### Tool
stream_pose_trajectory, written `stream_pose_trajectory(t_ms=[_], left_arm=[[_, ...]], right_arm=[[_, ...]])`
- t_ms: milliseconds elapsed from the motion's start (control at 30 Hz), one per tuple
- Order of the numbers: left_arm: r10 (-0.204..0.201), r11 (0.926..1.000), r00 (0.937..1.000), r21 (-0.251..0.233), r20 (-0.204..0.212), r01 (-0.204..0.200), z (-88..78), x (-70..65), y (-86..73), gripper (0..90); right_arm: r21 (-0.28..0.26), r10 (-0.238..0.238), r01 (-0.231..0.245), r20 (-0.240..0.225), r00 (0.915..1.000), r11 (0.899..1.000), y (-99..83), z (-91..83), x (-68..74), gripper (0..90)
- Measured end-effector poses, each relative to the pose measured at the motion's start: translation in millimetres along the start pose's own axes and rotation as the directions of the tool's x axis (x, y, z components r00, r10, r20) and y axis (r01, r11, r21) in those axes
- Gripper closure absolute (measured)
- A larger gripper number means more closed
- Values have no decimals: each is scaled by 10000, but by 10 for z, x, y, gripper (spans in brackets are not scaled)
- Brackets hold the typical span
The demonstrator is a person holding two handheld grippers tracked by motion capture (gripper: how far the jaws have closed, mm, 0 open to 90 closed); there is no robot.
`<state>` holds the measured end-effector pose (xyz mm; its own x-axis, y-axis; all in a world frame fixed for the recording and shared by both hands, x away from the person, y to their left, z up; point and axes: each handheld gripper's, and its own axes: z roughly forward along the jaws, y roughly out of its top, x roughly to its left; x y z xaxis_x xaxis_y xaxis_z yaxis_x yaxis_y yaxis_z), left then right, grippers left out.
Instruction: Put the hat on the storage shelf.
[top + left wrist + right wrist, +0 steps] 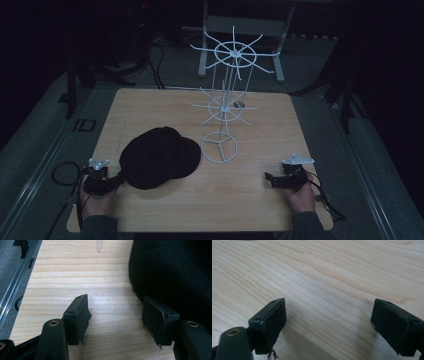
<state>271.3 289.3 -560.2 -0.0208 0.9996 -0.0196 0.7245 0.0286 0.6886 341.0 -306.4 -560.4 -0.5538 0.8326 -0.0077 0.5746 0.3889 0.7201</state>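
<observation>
A black cap [158,157] lies on the wooden table [165,102], left of centre, its brim toward a white wire rack [223,100]. My left gripper [116,181] rests low at the table's front left, jaws open, right beside the cap's edge. In the left gripper view the cap [175,272] lies at the right, with the right pad [157,321] close against its rim and only bare wood between the pads. My right gripper [270,178] sits at the front right, open over bare wood [327,290], well away from the cap.
The wire rack has a ring base [219,148] just right of the cap and two tiers of thin spokes above. A metal stand [240,30] is on the floor behind the table. Cables [62,175] trail off the left edge.
</observation>
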Motion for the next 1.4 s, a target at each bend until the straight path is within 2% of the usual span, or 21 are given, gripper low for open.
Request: stream_pose_trajectory(t_ms=[300, 400, 433, 467, 500, 533, 600, 667, 767, 867, 967, 1033, 1200, 1267, 1400], left_arm=[[-15, 10000, 10000, 9, -6, 15, -8, -15, -6, 392], [-94, 9997, 9999, 210, 44, 93, -32, -10, 1, 402], [-245, 9993, 9997, 268, 94, 242, -43, 1, 7, 439], [-398, 9986, 9989, 348, 234, 390, -59, 17, 11, 439], [-569, 9977, 9971, 402, 508, 549, -76, 37, 14, 537], [-789, 9963, 9942, 408, 729, 761, -91, 47, 16, 551], [-786, 9965, 9940, 347, 758, 761, -133, 47, 32, 567], [-772, 9969, 9939, 220, 793, 756, -180, 41, 67, 566], [-717, 9974, 9954, 22, 636, 717, -248, 32, 117, 537], [-881, 9960, 9943, -121, 593, 890, -301, 31, 154, 499], [-1344, 9899, 9876, -343, 810, 1375, -349, 51, 194, 481], [-1488, 9869, 9836, -469, 1019, 1542, -374, 47, 222, 460], [-944, 9945, 9865, -331, 1336, 996, -374, -70, 280, 403], [-714, 9968, 9892, -267, 1280, 754, -360, -126, 297, 395], [-662, 9974, 9894, -208, 1295, 695, -339, -164, 311, 386]], right_arm=[[-2, 0, 0, 1, 10000, 10000, 0, 0, 0, 128], [-1, 1, -1, 2, 10000, 10000, 0, 0, 0, 128], [-2, 2, -2, 1, 10000, 10000, 0, 0, 0, 128], [-2, 2, -2, 1, 10000, 10000, 0, 0, 0, 128], [-2, 4, -4, 1, 10000, 10000, 0, 0, 0, 128], [-2, 3, -3, 0, 10000, 10000, 0, 0, 0, 127], [-2, 2, -2, 0, 10000, 10000, 0, 0, 0, 128], [-3, 1, -1, 1, 10000, 10000, 0, 0, 0, 127], [-3, 4, -4, 6, 10000, 10000, 0, 0, 1, 128], [-2, 10, -10, 14, 10000, 10000, -1, -1, 2, 128], [-3, 9, -9, 16, 10000, 10000, -1, -1, 2, 128], [-6, 6, -6, 15, 10000, 10000, -1, -1, 1, 128], [-5, 18, -18, 23, 10000, 10000, -1, -1, 3, 128], [-6, 15, -15, 22, 10000, 10000, -1, -1, 2, 128], [-4, 17, -17, 22, 10000, 10000, -1, -1, 2, 128]])
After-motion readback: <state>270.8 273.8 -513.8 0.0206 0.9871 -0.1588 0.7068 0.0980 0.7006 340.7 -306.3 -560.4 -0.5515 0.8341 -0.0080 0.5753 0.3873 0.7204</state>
